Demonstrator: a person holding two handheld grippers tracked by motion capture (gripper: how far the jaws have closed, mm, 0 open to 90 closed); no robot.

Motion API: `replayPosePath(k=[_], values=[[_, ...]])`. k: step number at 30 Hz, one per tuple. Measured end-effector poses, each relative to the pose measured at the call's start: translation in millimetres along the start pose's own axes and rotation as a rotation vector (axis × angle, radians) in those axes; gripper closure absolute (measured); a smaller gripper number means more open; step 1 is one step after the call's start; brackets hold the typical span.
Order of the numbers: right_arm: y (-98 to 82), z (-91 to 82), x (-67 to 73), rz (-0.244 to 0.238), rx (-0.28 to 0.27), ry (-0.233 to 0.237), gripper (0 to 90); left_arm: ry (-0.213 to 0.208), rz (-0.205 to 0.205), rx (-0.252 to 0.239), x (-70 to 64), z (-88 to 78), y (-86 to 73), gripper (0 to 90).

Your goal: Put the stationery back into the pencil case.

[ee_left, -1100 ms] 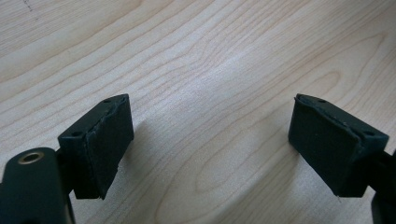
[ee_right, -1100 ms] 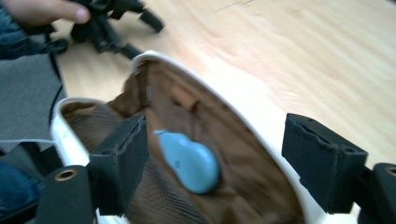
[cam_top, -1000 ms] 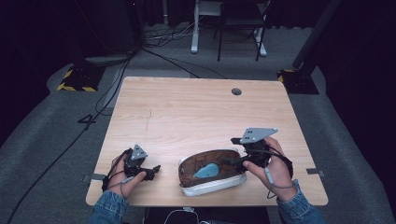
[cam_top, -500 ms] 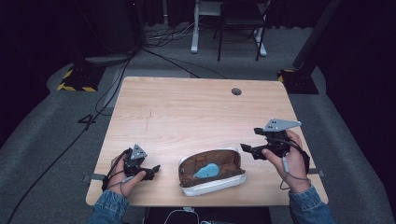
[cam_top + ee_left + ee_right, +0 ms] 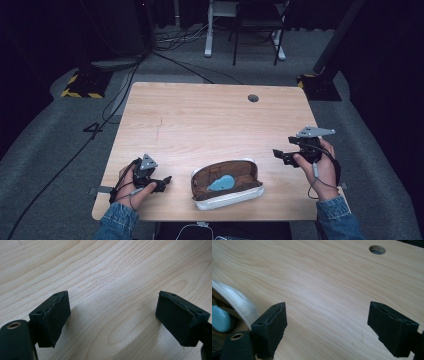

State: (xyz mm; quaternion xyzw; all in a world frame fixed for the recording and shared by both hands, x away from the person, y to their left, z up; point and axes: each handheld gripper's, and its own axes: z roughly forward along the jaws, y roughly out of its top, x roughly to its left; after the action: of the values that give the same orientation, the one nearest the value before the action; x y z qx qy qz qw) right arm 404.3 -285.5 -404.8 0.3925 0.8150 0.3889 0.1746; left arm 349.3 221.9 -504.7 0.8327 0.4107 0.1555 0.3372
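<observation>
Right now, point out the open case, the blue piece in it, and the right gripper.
open case [image 5: 230, 200], high view, white front rim.
blue piece [image 5: 222, 183], high view, its middle.
right gripper [image 5: 278, 154], high view, between jaw tips.

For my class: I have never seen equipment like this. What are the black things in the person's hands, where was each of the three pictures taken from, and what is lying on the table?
A person sits at a wooden table with a hand-held tool in each hand: the left gripper and the right gripper, each with two black jaws. The high view looks down from above the person. The other two pictures come from small cameras riding on the grippers, looking along their jaws. Both grippers stand open and hold nothing; the right gripper's jaws have just been opening. Between them, near the table's front edge, lies an open glasses case with a brown lining and a light blue object inside. The round hole is part of the tabletop.
</observation>
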Motion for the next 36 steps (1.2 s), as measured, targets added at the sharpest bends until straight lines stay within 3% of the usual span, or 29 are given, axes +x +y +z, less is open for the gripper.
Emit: replayPosePath(k=[5, 17, 30, 36], values=[[-10.5, 7.1, -14.7, 0.015, 0.007, -0.046, 16.7, 0.001, 0.000, 0.000, 0.0, 0.0, 0.0, 12.8], [-38.8, 22.3, -46.9, 0.051, 0.028, -0.102, 16.7, 0.000, 0.000, 0.000, 0.0, 0.0, 0.0, 12.7], [-60.3, 36.7, -64.1, 0.064, 0.049, -0.126, 16.7, 0.001, -0.001, 0.001, -0.1, -0.1, 0.0, 12.8], [-67.6, 41.7, -69.7, 0.096, 0.044, -0.146, 16.7, 0.002, 0.000, 0.001, -0.2, 0.0, 0.0, 12.7]])
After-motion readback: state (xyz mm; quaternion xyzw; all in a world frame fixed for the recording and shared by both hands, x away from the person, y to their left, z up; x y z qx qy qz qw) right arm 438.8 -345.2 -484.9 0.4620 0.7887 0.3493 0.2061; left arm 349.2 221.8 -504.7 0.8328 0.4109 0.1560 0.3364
